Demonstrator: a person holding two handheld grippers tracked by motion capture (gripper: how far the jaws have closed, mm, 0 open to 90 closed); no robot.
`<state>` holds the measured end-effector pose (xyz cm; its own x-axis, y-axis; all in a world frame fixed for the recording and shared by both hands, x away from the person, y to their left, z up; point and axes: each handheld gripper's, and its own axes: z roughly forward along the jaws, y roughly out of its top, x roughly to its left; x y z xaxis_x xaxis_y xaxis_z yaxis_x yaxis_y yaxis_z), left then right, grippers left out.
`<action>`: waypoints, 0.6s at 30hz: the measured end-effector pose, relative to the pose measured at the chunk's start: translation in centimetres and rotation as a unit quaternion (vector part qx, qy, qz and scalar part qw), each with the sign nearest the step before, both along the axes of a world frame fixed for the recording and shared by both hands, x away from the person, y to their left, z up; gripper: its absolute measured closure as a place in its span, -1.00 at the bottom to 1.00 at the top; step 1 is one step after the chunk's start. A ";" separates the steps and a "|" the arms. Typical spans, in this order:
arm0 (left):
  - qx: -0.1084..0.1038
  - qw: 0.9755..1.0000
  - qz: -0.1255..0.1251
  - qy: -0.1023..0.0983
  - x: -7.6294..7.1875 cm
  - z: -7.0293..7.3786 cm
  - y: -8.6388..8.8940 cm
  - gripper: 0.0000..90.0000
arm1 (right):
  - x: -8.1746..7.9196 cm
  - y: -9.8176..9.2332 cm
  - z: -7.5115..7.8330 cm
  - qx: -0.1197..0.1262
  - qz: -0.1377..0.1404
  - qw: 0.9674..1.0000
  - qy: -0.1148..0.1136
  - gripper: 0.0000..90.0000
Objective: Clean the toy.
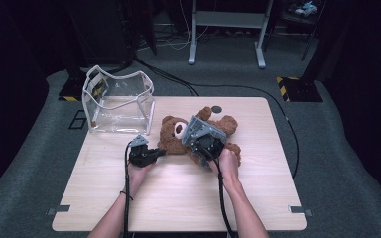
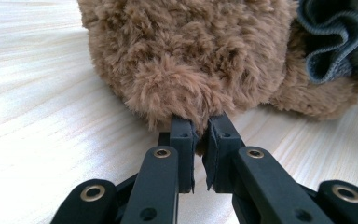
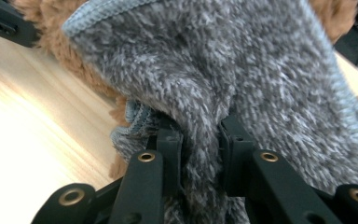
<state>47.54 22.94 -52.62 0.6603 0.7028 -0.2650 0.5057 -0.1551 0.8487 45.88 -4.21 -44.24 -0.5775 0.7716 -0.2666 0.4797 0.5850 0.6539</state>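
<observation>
I have the teddy bear [image 1: 178, 136] lying on the tabletop [image 1: 178, 198], a little beyond the middle, just right of the clear bag [image 1: 119, 104] that stands at the far left corner. My left gripper [image 2: 199, 128] is closed on a tuft of brown fur at the bear's near left side, its jaws nearly together with the fur pinched between them. My right gripper [image 3: 200, 135] is clamped on a fold of the grey sweater [image 3: 242, 70] the bear wears, with the knit bunched up between the jaws.

I judge the work about midway at best: both holds are set and the garment is gathered, but it is on the bear's body, not off, and the bag holds nothing I can see.
</observation>
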 end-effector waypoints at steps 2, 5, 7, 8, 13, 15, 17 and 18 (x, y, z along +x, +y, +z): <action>0.002 1.000 0.000 0.000 0.0 0.0 0.0 0.84 | -0.4 -0.9 -0.3 0.005 -0.001 1.000 0.009 0.65; 0.001 1.000 0.003 -0.001 0.0 0.0 0.0 0.84 | -1.2 -2.3 -0.6 -0.003 -0.013 1.000 0.006 0.65; 0.001 1.000 0.002 0.000 0.0 0.0 0.0 0.84 | -1.6 -3.4 -0.8 -0.006 -0.027 1.000 0.011 0.65; 0.001 1.000 0.002 0.000 0.0 0.0 0.0 0.84 | -1.8 -4.0 -1.0 -0.008 -0.032 0.999 0.013 0.65; 0.001 1.000 0.004 -0.002 0.0 0.0 -0.2 0.84 | -2.6 -6.0 -2.2 -0.009 -0.057 0.998 0.025 0.66; 0.007 1.000 0.002 -0.001 0.0 0.0 -0.2 0.84 | -2.9 -5.4 -2.5 -0.019 -0.052 0.998 0.024 0.66; 0.010 1.000 0.000 0.002 0.0 0.0 -0.2 0.84 | -2.9 -4.4 -2.5 -0.034 -0.037 0.998 0.023 0.65; 0.008 1.000 0.000 0.002 0.0 0.0 -0.2 0.84 | -2.9 -4.0 -2.4 -0.031 -0.029 0.999 0.024 0.65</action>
<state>47.58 22.74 -52.63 0.6590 0.7072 -0.2560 0.5087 -0.1683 0.8444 42.99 -8.16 -46.67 -0.5459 0.7867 -0.2882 0.5439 0.5943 0.5924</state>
